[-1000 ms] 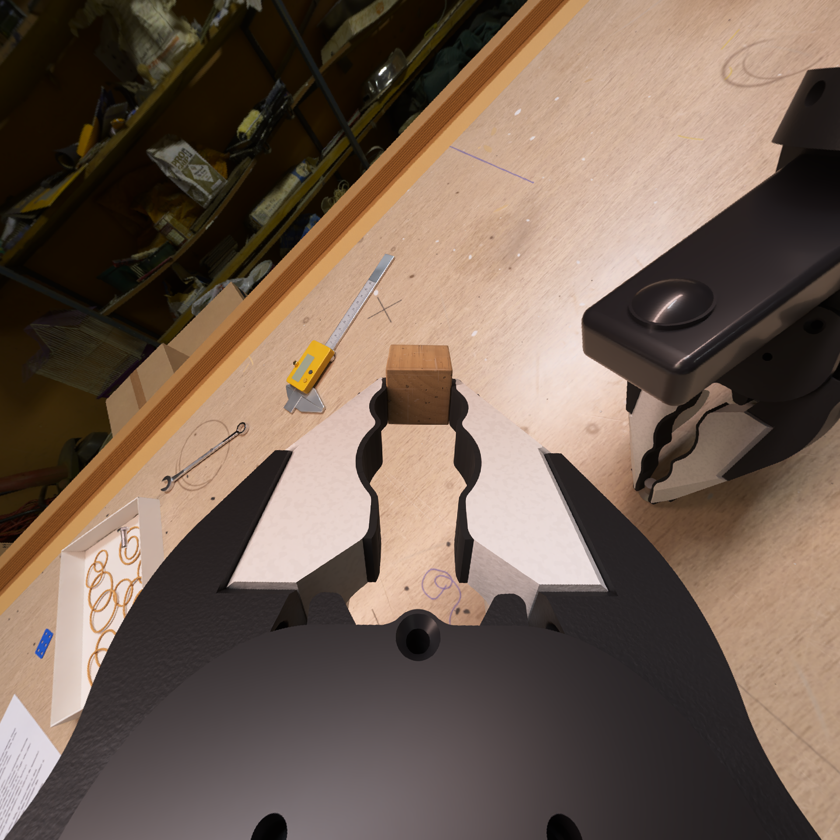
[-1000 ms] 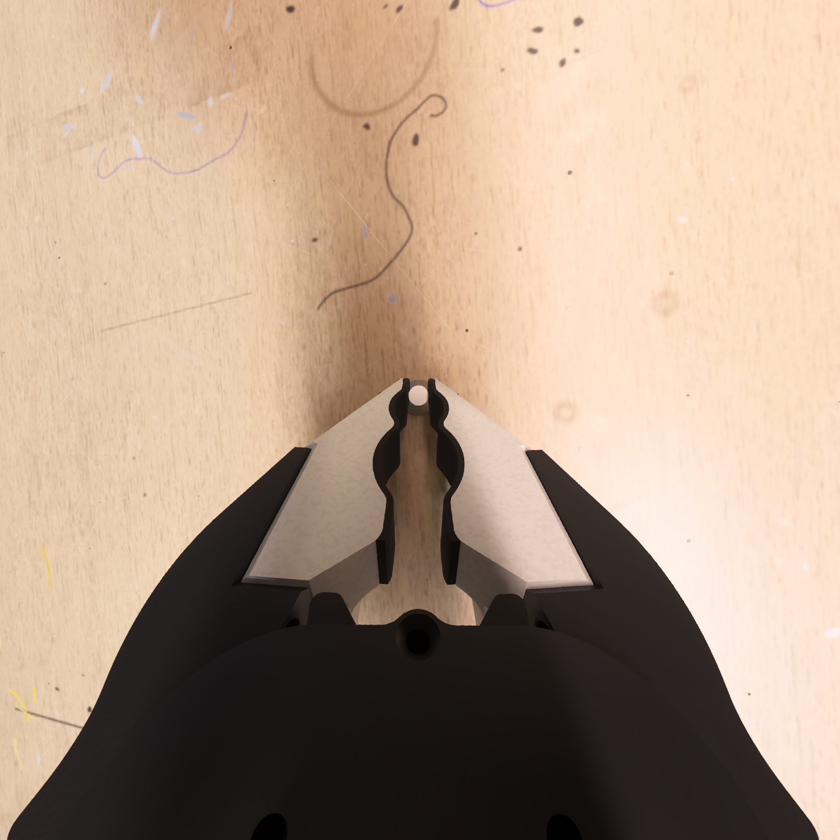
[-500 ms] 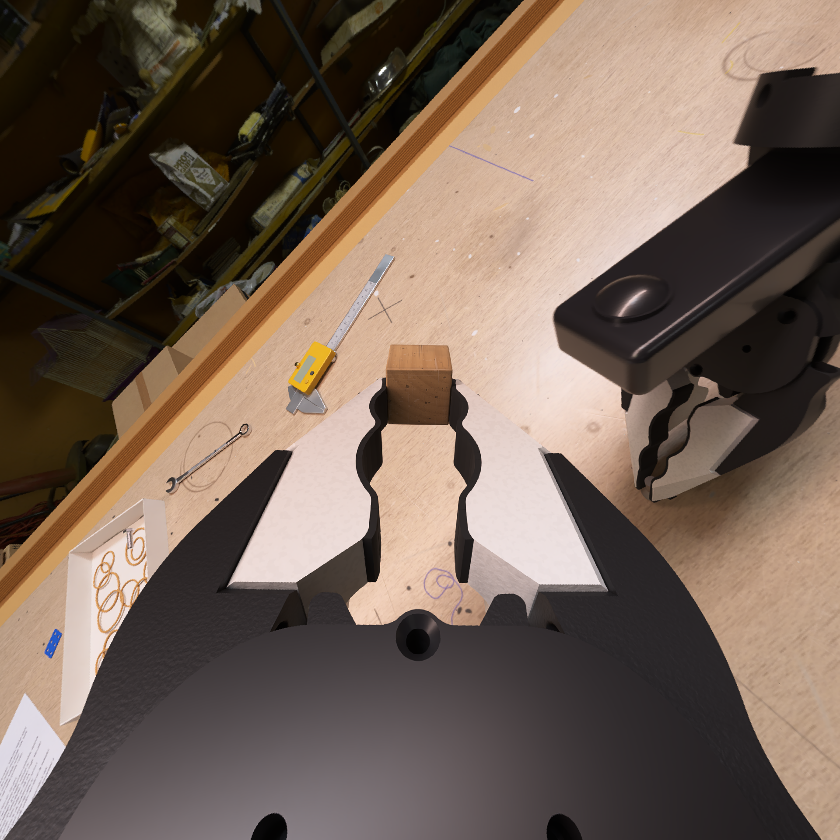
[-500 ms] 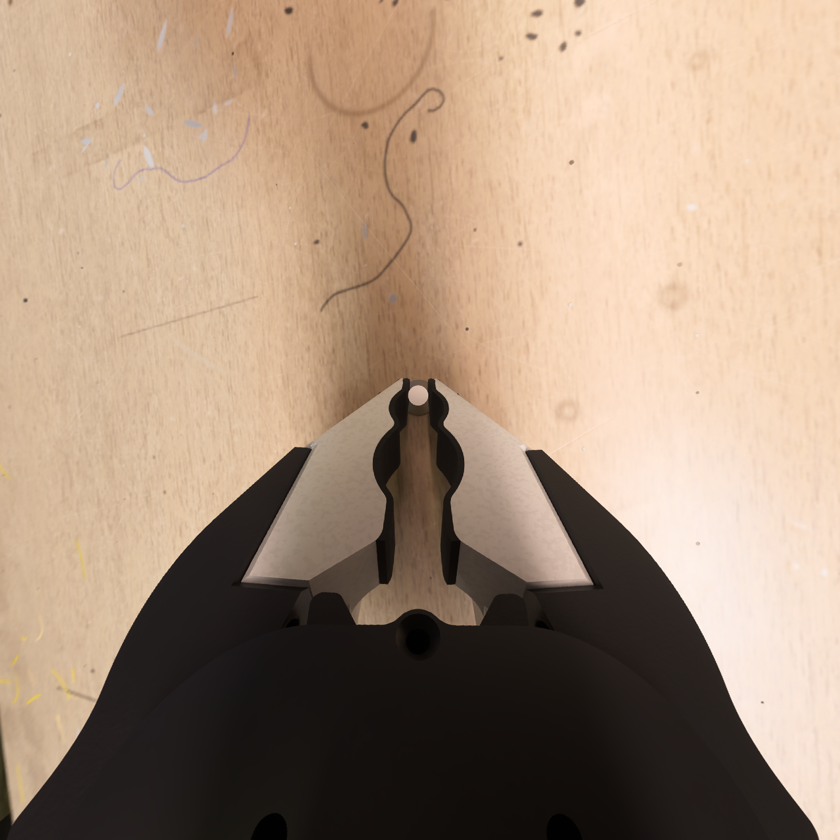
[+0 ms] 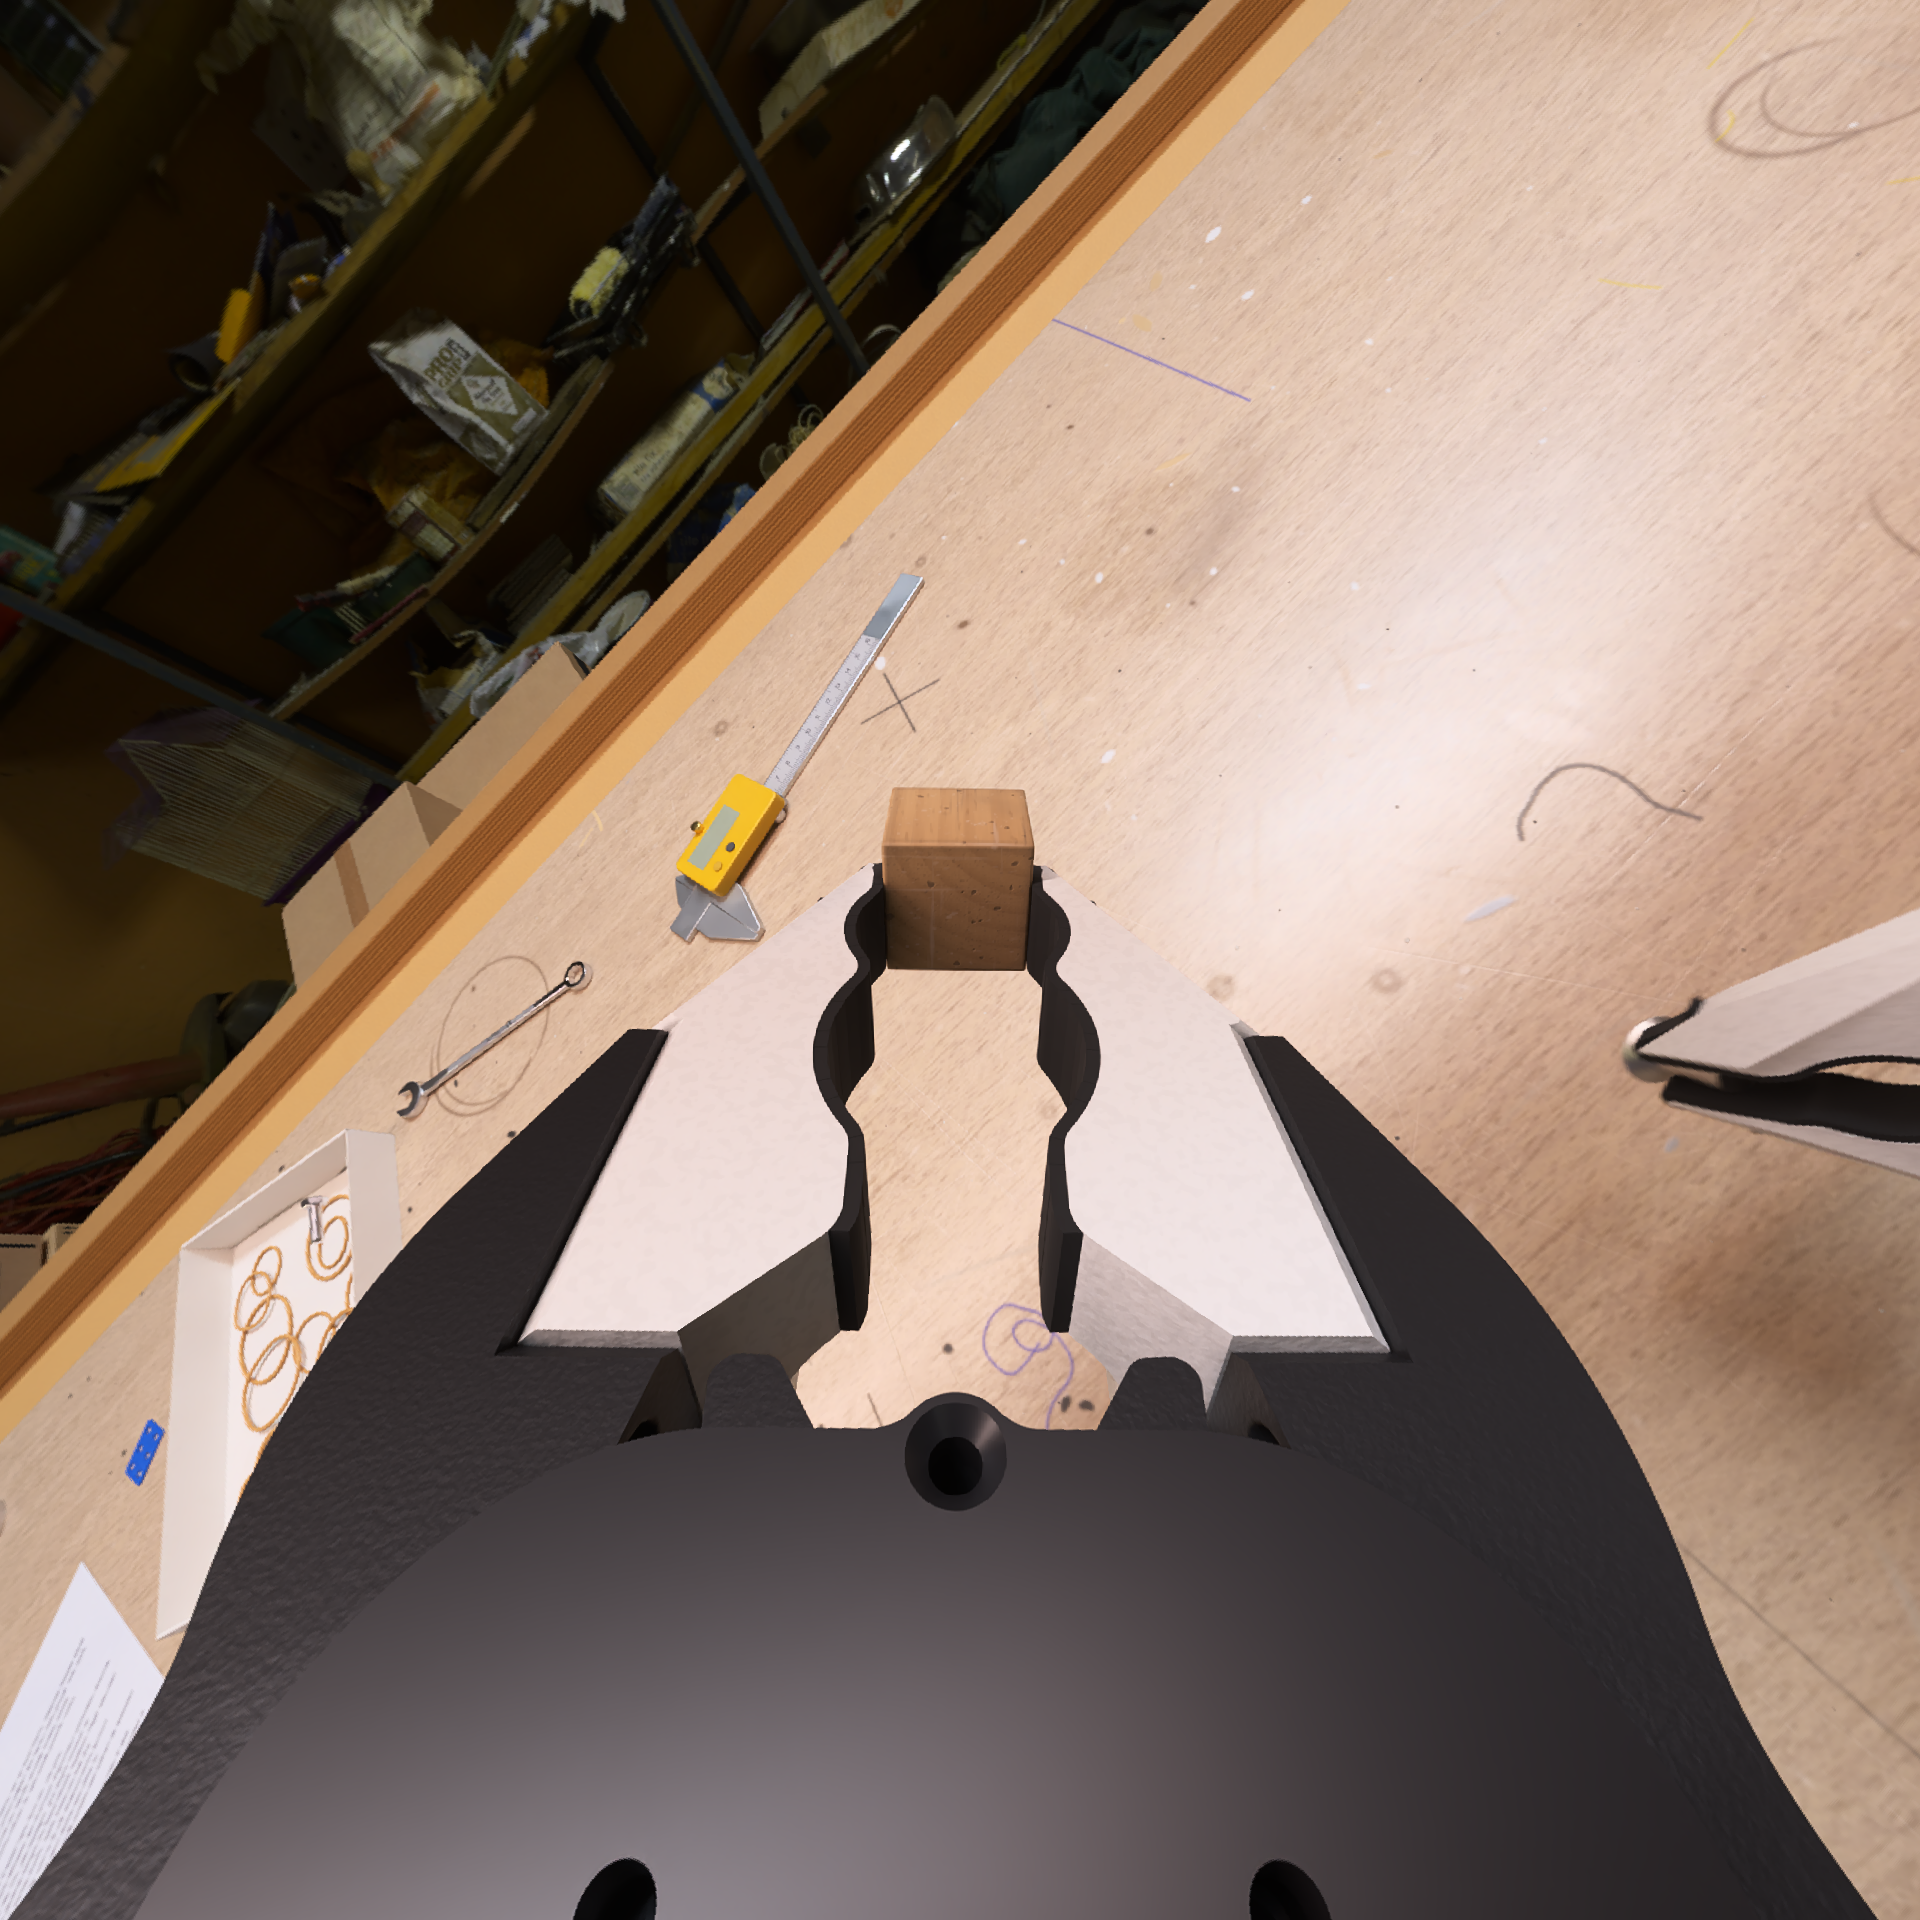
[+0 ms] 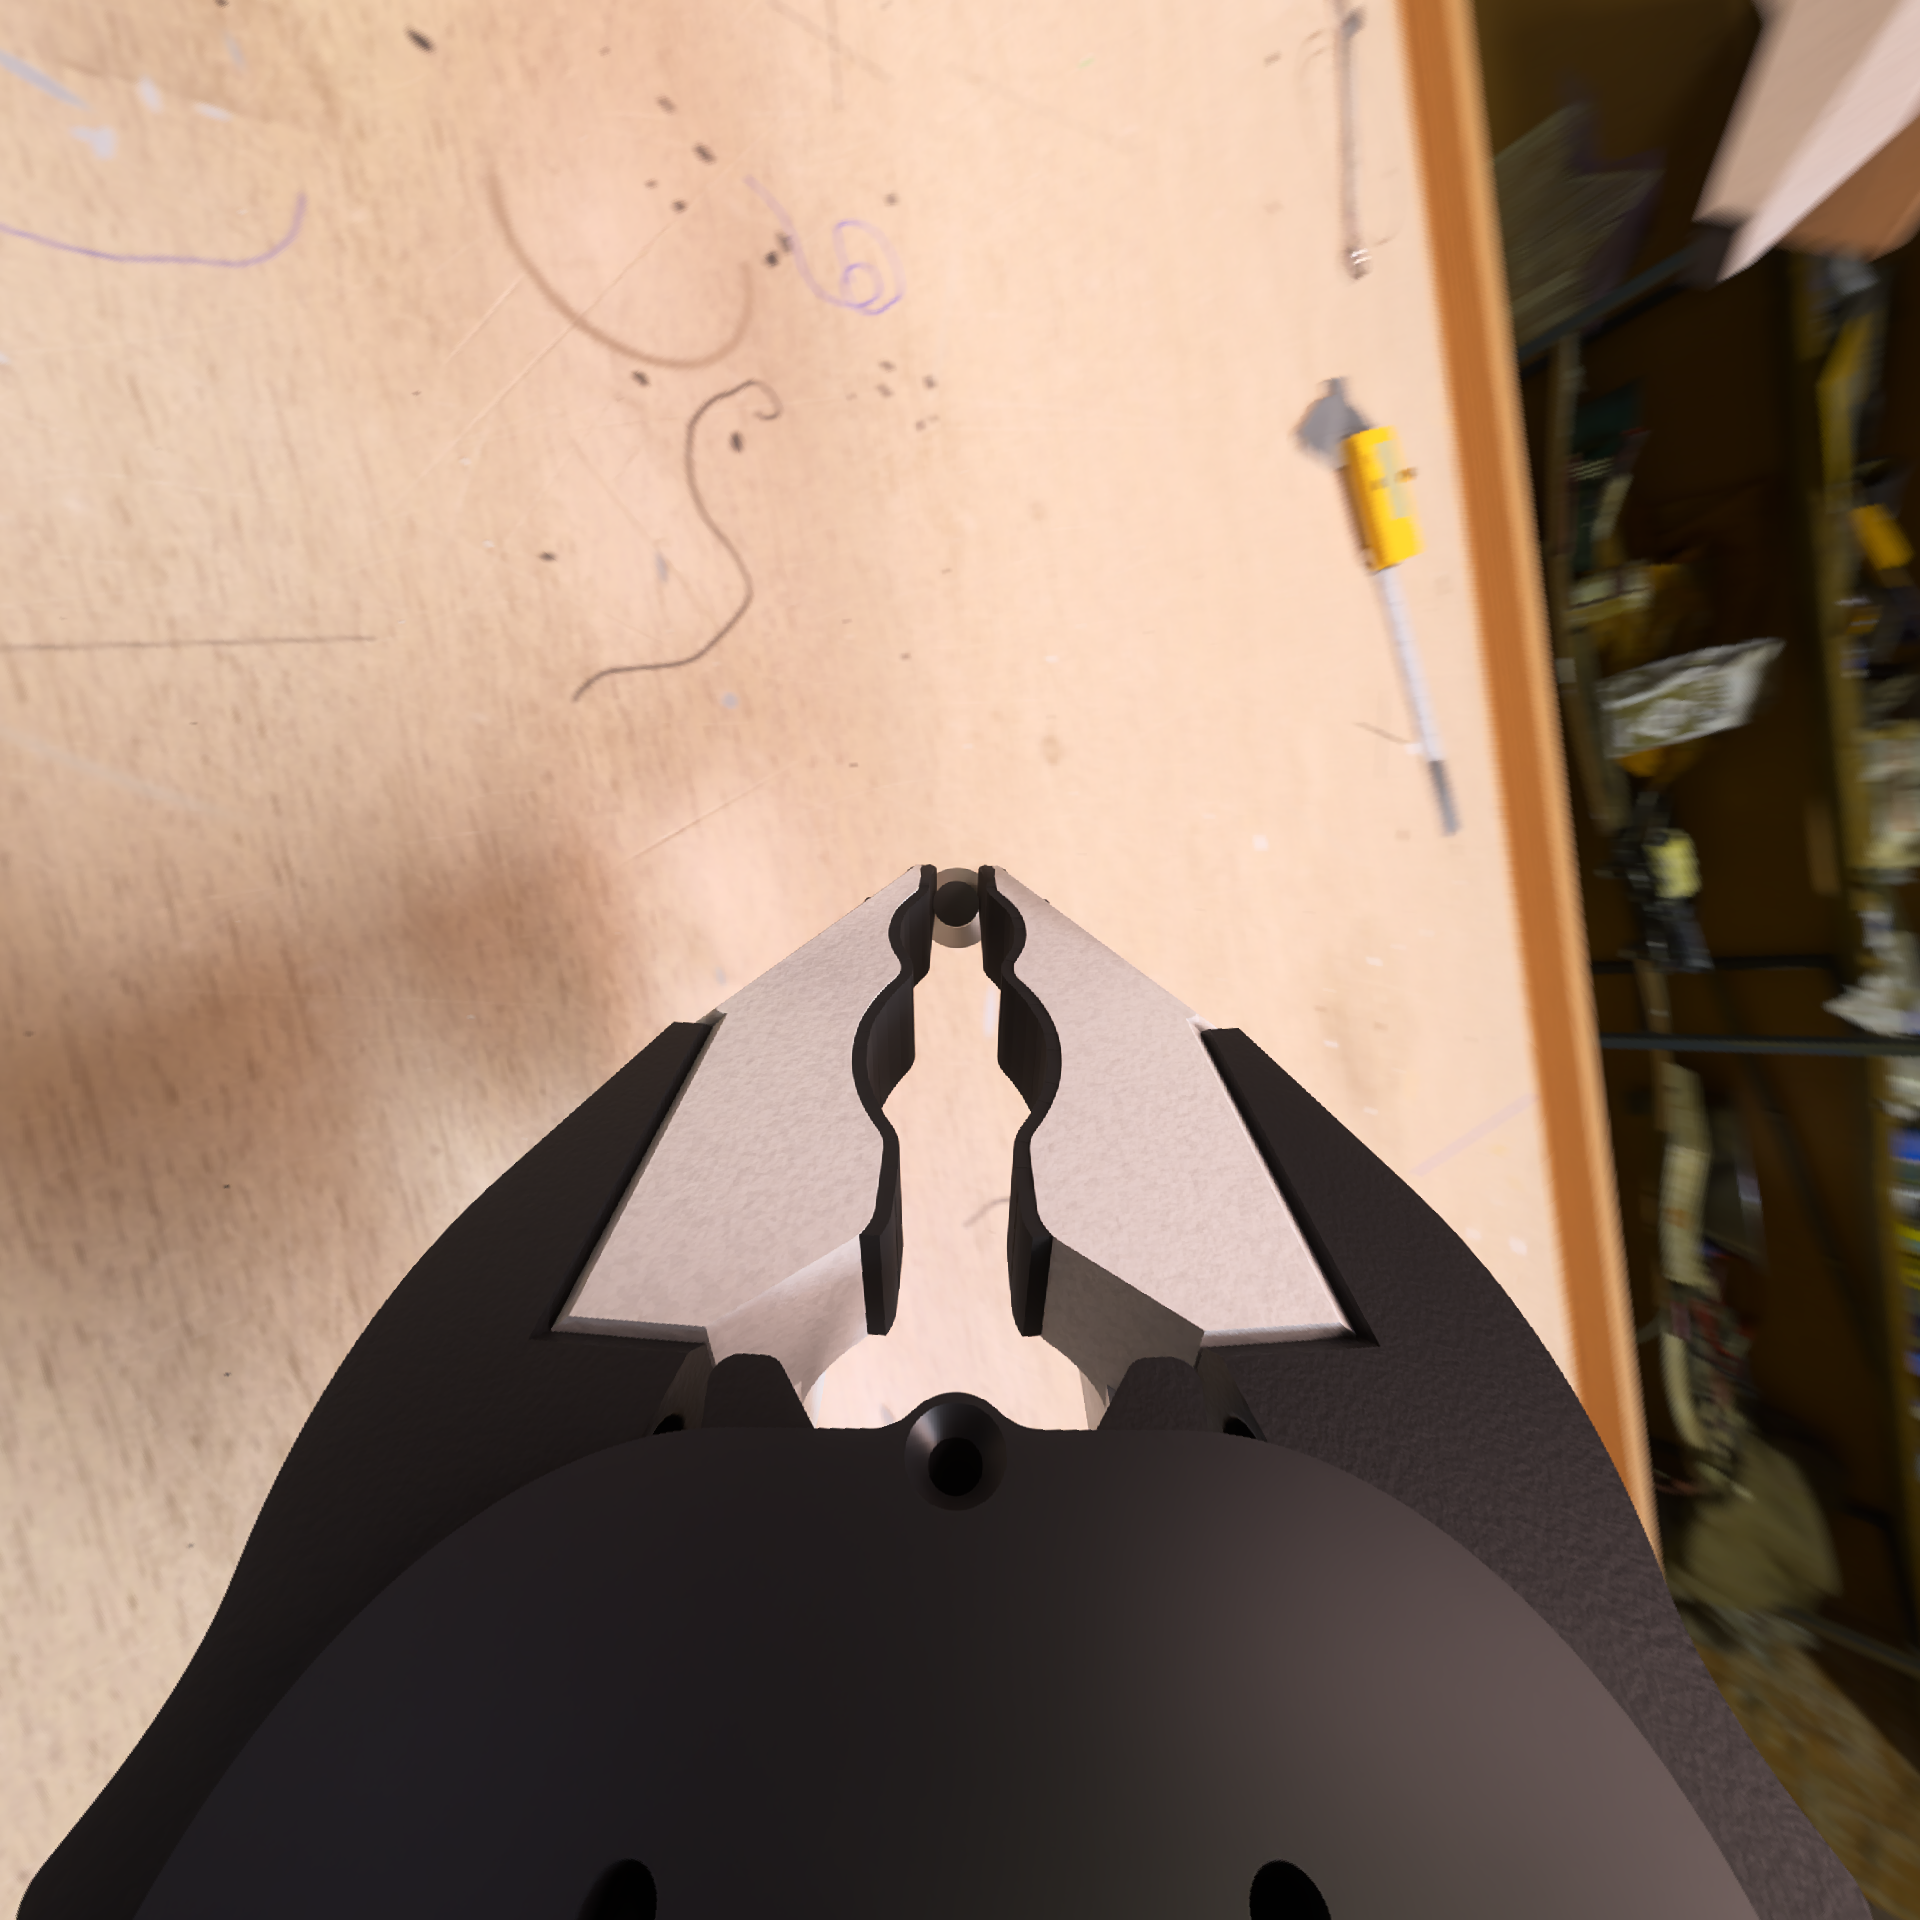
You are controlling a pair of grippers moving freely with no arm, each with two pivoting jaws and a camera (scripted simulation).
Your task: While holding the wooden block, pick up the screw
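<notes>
Well clear of the bench (image 5: 1455,540) edge, the left gripper (image 5: 956,914) clamps the block (image 5: 956,883) at its fingertips. The right gripper (image 6: 956,904) pinches the screw (image 6: 956,920) between its tips — bare wood lies all around it. Along the raised rim lie a caliper (image 5: 774,790), a wrench (image 5: 494,1039) and a tray (image 5: 208,1351) of rings — beyond, dim cluttered shelves (image 5: 364,312).

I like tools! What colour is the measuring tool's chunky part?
Yellow; the caliper shows best in the left wrist view.
</notes>
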